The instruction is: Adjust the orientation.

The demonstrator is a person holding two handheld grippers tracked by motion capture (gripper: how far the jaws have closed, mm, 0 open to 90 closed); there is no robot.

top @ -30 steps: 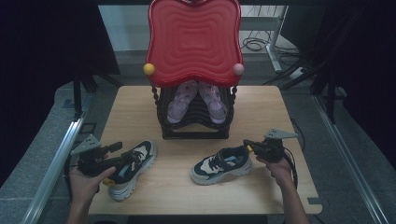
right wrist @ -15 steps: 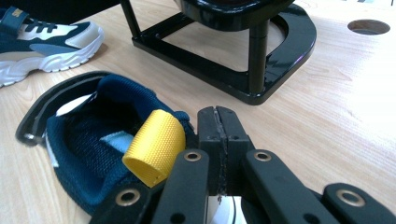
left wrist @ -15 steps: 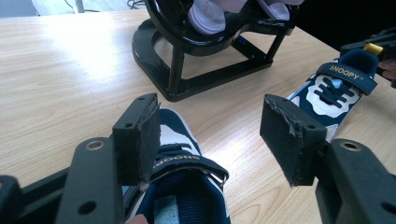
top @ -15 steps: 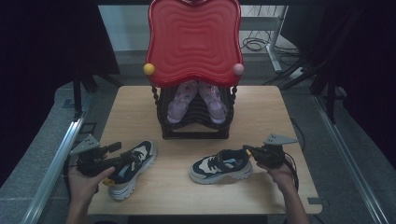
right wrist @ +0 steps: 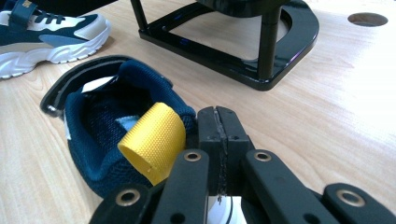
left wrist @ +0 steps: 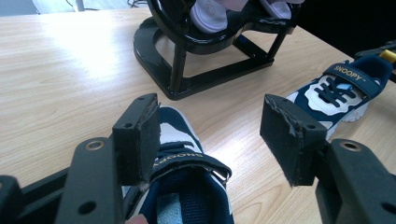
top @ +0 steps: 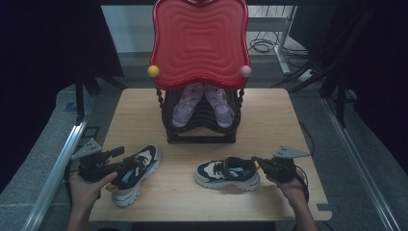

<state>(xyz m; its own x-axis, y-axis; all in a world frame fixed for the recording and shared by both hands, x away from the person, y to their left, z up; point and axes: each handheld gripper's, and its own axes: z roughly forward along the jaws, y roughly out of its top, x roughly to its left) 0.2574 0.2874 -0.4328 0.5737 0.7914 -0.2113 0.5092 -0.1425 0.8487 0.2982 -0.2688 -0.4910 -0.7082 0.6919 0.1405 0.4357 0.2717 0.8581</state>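
Observation:
Two navy-and-white sneakers lie on the wooden table (top: 284, 120). The left sneaker (top: 139, 175) lies under my left gripper (top: 122, 160), whose jaws stand wide open. In the left gripper view its strap and tongue (left wrist: 187, 163) sit between the pads, close against the left pad (left wrist: 140, 135). The right sneaker (top: 226, 173) points left. My right gripper (top: 258, 164) is shut at its heel. In the right gripper view the closed tips (right wrist: 219, 126) rest beside the yellow heel loop (right wrist: 152, 137), with nothing visible between them.
A black shoe rack (top: 202, 137) stands at the middle back under a red wavy board (top: 199, 43), holding two lilac shoes (top: 185, 103). A round hole (right wrist: 367, 19) is cut in the tabletop beyond the rack. Dark floor and metal rails flank the table.
My right gripper has moved left and nearer to the front edge, and the right sneaker has shifted and turned slightly with it. The left gripper and left sneaker have stayed put.

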